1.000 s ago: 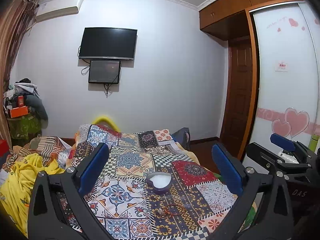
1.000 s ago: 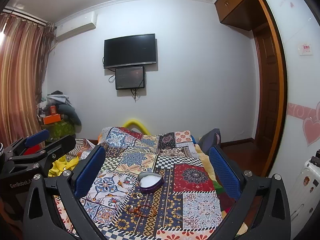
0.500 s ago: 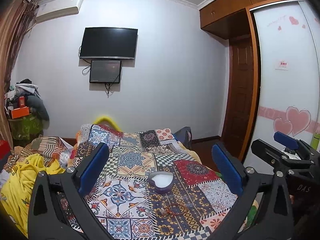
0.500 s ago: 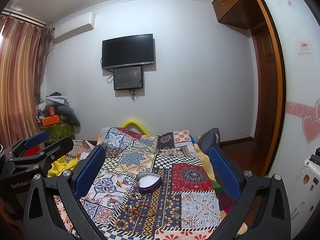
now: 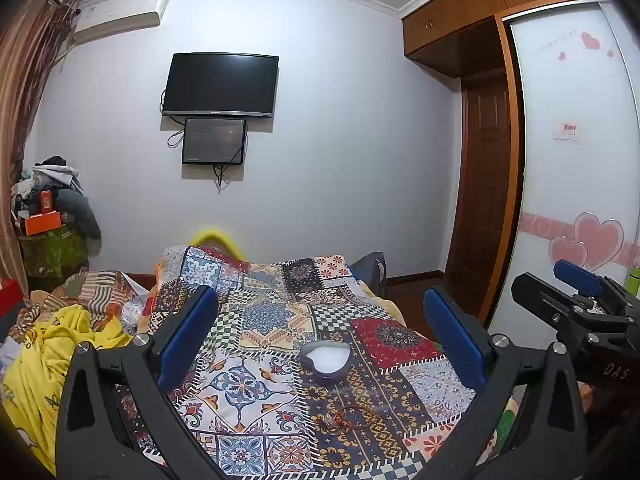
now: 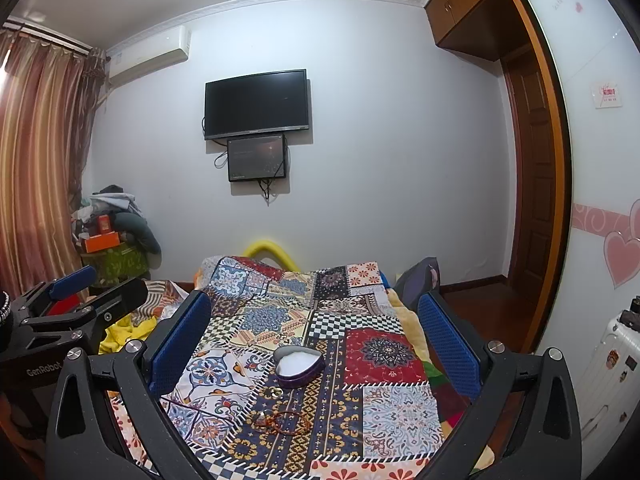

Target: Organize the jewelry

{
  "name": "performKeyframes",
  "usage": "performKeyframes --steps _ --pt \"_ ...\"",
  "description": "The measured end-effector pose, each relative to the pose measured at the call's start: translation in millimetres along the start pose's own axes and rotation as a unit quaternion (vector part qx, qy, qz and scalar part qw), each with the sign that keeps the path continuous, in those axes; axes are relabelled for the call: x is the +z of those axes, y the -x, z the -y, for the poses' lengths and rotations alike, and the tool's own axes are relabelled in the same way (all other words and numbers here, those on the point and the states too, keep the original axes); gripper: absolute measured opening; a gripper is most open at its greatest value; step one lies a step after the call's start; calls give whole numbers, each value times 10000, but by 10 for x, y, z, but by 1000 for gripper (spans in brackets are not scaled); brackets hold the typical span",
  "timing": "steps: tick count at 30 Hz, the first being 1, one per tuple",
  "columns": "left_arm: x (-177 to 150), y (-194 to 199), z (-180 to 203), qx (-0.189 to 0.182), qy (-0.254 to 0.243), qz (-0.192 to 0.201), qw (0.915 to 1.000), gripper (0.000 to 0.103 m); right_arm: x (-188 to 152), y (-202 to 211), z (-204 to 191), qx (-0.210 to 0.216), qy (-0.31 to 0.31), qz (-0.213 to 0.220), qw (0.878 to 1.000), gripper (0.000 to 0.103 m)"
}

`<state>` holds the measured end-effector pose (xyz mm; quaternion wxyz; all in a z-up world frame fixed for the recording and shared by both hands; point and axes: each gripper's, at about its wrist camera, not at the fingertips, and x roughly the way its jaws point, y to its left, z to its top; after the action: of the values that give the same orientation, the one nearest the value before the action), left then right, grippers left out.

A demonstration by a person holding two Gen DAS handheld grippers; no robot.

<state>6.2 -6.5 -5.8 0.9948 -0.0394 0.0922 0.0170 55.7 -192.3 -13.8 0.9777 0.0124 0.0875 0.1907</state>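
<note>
Jewelry sits loose on the bed (image 6: 384,400), on a patchwork quilt (image 5: 256,316) of busy, many-coloured squares. Largest item on the quilt: a heart-shaped purple box (image 6: 298,364), lid off, white lining up, near mid-bed. Just in front of the box, apart from it: small pale pieces, possibly earrings (image 6: 275,391), too small to identify. Nearer the cameras: a reddish beaded bracelet (image 6: 286,420) lying flat in a loose tangle with a small metal piece.

Left gripper (image 5: 320,344): jaws wide apart, nothing between the pads, held above the near edge of the bed. Right gripper (image 6: 314,344): likewise spread wide and empty, alongside the left. Neither touches the quilt.

Judgement: no item lifted yet; all of the sorting remains.

Risks:
- Thin pieces on soft fabric; pads closing may pinch quilt along with the bracelet, or miss it.
- Tangled strand may drag the metal piece along.
- Small pieces are easily lost against the pattern.
- Light box may slide if nudged.
</note>
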Motion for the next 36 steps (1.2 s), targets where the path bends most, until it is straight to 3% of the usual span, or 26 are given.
performKeyframes --steps 27,36 --pt "-11 -49 -50 -23 26 -55 10000 103 1 1 -24 -7 -9 -35 10000 103" --pt "-98 -217 -98 44 33 -264 9996 103 -107 -179 13 -56 -21 -269 9996 103"
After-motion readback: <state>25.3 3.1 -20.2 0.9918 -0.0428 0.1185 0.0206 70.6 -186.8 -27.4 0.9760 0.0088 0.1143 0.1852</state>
